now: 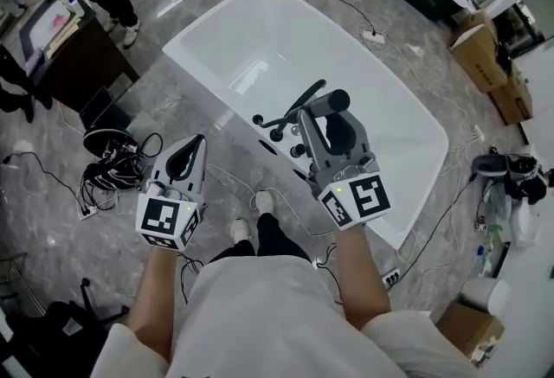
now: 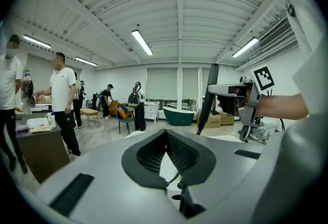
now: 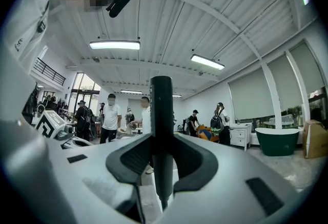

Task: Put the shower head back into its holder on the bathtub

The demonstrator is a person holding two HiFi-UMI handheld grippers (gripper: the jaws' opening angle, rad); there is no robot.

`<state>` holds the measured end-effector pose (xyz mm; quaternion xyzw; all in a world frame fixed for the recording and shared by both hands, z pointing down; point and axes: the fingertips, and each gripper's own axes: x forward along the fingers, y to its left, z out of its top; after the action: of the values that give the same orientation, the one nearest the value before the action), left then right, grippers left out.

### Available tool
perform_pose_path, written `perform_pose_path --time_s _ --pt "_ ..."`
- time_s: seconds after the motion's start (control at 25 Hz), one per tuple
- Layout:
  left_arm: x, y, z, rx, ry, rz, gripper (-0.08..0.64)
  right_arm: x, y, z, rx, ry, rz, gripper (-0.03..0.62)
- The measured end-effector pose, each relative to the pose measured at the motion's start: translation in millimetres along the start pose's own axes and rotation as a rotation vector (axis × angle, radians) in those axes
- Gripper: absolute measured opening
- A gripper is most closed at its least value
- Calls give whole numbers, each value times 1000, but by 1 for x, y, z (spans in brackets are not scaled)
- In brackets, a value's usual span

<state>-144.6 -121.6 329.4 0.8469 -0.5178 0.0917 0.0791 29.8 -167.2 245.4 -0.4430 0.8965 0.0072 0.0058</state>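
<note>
A white bathtub (image 1: 407, 121) fills the middle of the head view. Black tap fittings (image 1: 279, 134) stand on its near rim, with a black curved arm (image 1: 299, 99) rising from them. My right gripper (image 1: 325, 114) hangs just above these fittings, shut on the black shower head handle (image 1: 334, 102). In the right gripper view the handle (image 3: 161, 115) stands upright between the pads (image 3: 134, 159). My left gripper (image 1: 200, 143) is lower left, outside the tub, shut with nothing in it (image 2: 165, 138). From the left gripper view the right gripper (image 2: 233, 96) and the handle (image 2: 208, 97) show at the right.
A tangle of black cables (image 1: 111, 158) lies on the floor at the left, next to a dark desk (image 1: 74, 56). Cardboard boxes (image 1: 485, 56) and bags (image 1: 506, 173) stand at the right. A cord and power strip (image 1: 374, 37) lie behind the tub. Several people stand in the room.
</note>
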Motion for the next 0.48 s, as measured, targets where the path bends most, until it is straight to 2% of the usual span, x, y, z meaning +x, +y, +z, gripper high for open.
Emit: perform_pose_path --time_s 0.2,0.48 --pt "16 6 -7 -19 22 32 9 21 -10 -15 13 27 41 135" --pt "39 8 -16 -37 34 38 9 40 -23 -47 32 76 64 135"
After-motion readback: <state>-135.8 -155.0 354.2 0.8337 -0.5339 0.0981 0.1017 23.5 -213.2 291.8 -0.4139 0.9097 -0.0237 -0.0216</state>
